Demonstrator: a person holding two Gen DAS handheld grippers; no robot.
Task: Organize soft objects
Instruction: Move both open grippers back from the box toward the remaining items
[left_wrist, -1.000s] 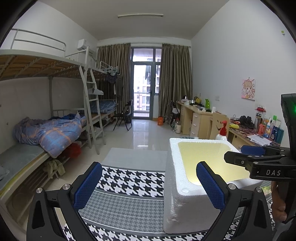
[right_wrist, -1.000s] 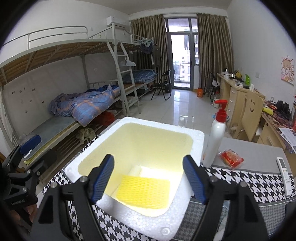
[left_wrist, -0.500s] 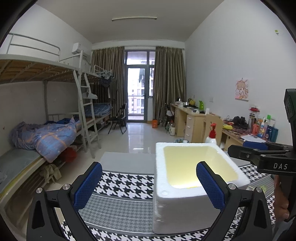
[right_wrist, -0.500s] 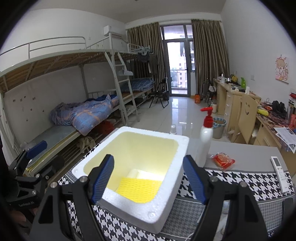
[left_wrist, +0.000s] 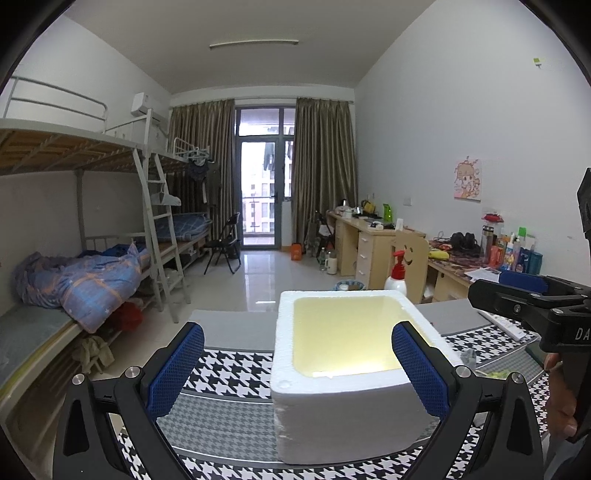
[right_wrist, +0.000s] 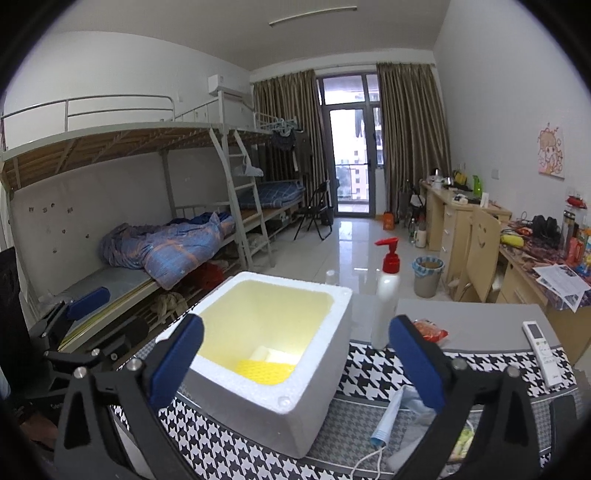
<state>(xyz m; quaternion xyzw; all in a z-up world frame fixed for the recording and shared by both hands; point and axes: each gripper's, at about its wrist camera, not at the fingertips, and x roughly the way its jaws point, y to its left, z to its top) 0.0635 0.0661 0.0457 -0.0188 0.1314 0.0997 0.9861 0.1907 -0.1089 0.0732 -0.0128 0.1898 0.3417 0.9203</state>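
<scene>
Sponge (right_wrist: 264, 370), one yellow waffle-textured pad, lies flat inside your white foam box (right_wrist: 295, 413) (square, pebbly walls) on the houndstooth cloth (right_wrist: 373, 373). Your right gripper (right_wrist: 295, 362) is opening, nothing between; left gripper (left_wrist: 297, 365) gapes empty.

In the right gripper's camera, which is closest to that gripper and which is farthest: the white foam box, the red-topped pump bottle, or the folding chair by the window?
From the right gripper:
1. White foam box, just ahead, between the fingers.
2. Pump bottle, behind the box, slightly right.
3. Folding chair, far across the room by the balcony door.
</scene>
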